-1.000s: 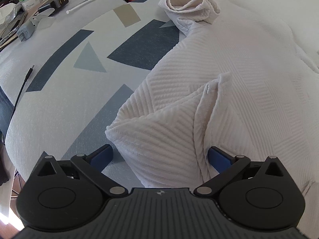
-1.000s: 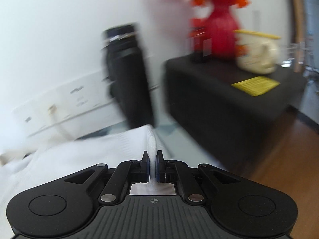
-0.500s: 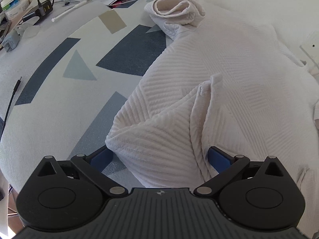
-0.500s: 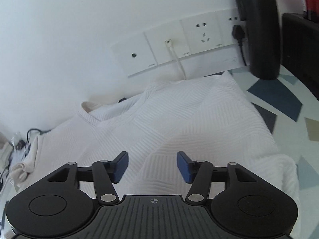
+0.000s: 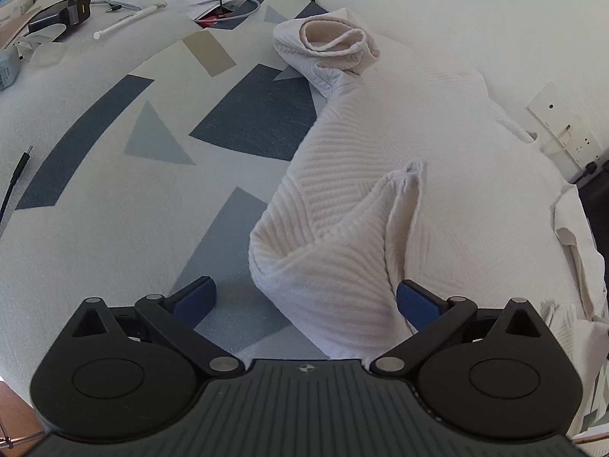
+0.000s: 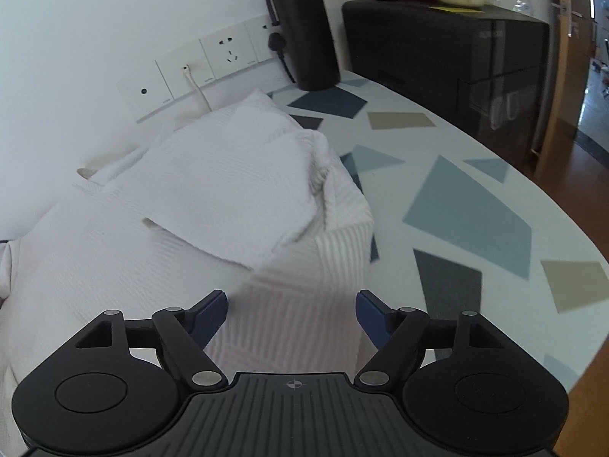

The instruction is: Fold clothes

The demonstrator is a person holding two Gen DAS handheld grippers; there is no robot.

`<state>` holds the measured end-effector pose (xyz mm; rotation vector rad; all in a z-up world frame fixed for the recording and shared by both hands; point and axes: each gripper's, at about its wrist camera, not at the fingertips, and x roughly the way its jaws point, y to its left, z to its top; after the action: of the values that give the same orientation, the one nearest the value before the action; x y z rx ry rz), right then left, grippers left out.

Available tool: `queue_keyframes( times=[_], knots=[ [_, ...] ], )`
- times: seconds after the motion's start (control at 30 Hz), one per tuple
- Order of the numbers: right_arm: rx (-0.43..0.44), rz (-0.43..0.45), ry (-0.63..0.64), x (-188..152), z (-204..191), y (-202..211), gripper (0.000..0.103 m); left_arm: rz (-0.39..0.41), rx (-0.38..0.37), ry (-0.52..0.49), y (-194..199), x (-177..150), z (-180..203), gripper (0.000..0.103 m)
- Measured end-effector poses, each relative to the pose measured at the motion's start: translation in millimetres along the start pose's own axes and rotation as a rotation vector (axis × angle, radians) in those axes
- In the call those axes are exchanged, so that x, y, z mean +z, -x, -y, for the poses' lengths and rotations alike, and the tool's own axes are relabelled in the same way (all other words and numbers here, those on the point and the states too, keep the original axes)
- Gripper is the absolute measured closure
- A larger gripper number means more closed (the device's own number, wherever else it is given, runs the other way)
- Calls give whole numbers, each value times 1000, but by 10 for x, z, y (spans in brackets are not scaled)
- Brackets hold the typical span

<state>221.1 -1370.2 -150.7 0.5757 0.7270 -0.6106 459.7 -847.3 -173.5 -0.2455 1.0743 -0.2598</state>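
A white sweater (image 5: 437, 198) lies spread on a patterned table (image 5: 114, 198), far sleeve rolled. Left gripper (image 5: 304, 297) — jaws wide — straddles a raised fold, not pinching. Right gripper (image 6: 291, 314) has just been opening — jaws wide, over the ribbed hem, empty.

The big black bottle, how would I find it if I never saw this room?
Look along the white wall to the row of wall sockets. At their right end, on the patterned table and left of the black cabinet, stands the black bottle. It is the only tall, dark, upright thing there, beyond the white garment.
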Motion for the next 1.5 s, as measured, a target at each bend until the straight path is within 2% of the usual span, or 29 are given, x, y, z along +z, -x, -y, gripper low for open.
queue_keyframes(
  times=[0.07,0.13,0.17,0.23,0.3,0.33,0.4,0.43,0.47,0.5,0.53,0.57,0.6,0.67,0.83,0.9,1.13,1.23,1.43,1.5],
  knots=[
    [-39,-1,-9,-118,14,37,28,-1,-12,25,-48,96,-10,1],
    [-69,-17,-23,-220,23,56,27,6,-64,25,-83,161,0,3],
    [-75,-34,-33,-264,26,57,27,10,-80,17,-89,174,20,8],
    [-46,-77,-53,-346,19,41,27,17,-41,-28,-83,173,87,23],
    [-31,-97,-54,-416,-22,28,27,29,20,-82,-62,143,135,48],
    [-31,-103,-49,-441,-54,8,27,36,45,-107,-50,126,151,51],
    [-46,-92,-36,-472,-120,-37,26,47,43,-124,-19,100,147,64],
    [-59,-84,-20,-468,-154,-64,26,48,43,-130,-11,98,147,66],
    [-72,-75,-4,-464,-188,-90,27,46,39,-140,-1,99,152,74],
    [-84,-67,11,-455,-222,-117,32,39,22,-151,7,104,160,85],
    [-95,-62,23,-432,-253,-144,37,32,7,-160,16,107,168,90],
    [-103,-59,33,-406,-279,-162,53,23,-3,-162,31,103,175,90],
    [-104,-67,40,-374,-298,-177,78,15,-13,-165,48,95,179,91],
    [-81,-89,30,-318,-304,-192,92,15,-29,-168,93,48,164,92],
    [-112,-95,-61,-281,-134,-32,94,-25,-123,-88,241,-114,-33,93],
    [-123,-107,-74,-300,-42,65,94,-41,-140,-89,306,-220,-94,93],
    [-207,-145,17,-603,83,422,95,-120,-173,-119,561,-600,-207,93],
    [-222,-165,24,-765,148,509,95,-144,-156,-128,624,-706,-253,92],
    [-255,-146,36,-985,188,582,95,-142,-101,-251,696,-815,-87,92],
    [-261,-137,40,-1008,163,600,92,-138,-83,-271,714,-821,-52,87]
  ],
)
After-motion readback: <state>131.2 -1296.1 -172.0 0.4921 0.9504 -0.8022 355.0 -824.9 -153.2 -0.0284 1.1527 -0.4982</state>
